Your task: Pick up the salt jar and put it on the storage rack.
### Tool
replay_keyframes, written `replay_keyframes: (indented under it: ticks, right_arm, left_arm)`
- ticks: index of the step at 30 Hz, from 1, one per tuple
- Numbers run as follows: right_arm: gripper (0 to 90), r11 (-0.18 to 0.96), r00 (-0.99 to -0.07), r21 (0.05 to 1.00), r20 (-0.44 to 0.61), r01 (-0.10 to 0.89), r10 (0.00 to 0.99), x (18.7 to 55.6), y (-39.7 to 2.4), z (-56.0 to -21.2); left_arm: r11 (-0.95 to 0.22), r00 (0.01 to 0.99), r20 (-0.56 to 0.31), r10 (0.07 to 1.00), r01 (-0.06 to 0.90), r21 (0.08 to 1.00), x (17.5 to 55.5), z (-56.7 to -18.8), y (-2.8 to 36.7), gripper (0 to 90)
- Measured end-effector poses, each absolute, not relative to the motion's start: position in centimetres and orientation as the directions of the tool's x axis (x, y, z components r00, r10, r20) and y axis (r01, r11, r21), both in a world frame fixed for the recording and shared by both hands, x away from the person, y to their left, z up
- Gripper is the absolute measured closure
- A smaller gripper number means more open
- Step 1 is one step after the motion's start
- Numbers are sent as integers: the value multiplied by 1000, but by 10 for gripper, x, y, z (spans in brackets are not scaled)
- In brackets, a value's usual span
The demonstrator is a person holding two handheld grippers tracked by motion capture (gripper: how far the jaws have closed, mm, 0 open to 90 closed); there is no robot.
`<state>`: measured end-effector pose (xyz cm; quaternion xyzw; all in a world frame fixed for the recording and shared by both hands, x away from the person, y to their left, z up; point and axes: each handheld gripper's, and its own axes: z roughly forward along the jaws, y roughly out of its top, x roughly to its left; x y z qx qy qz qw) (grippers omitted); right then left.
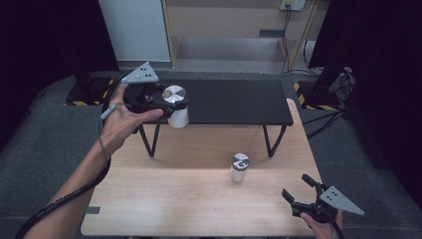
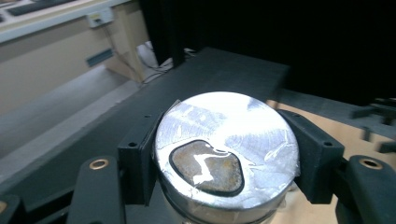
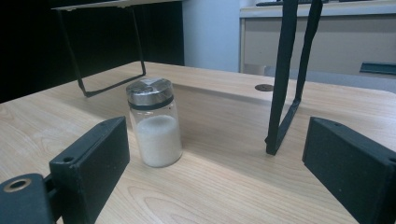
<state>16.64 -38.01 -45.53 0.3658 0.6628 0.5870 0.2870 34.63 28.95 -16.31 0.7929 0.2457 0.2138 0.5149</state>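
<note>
Jar point(image 1: 177, 107) clamped under its lid between the pads of my left gripper point(image 1: 166, 105), held in the air at the raised black shelf's point(image 1: 239, 102) nine-o'clock end; I judge a level, slow carry best before setting it down. My right gripper point(image 1: 298, 191), jaws wide apart and empty, rests at five o'clock on the table point(image 1: 199, 199), a second jar point(image 1: 239, 167) standing apart ahead of it.

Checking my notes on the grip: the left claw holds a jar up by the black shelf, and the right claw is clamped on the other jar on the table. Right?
Not quite. The right claw is open and apart from the second jar, which stands free on the wooden table, as the right gripper view shows. The left claw does hold a jar by the black shelf.
</note>
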Motion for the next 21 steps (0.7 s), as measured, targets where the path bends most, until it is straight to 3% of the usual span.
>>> replay_keyframes:
  ticks: [10, 21]
  right_arm:
    - [73, 41, -570, 988, 51, 147, 820, 167, -381, -456]
    - [73, 38, -568, 988, 54, 149, 821, 167, -382, -457]
  left_arm:
    - [-299, 707, 65, 704, 213, 930, 377, -178, 279, 335]
    - [-295, 693, 38, 720, 257, 920, 399, -200, 275, 335]
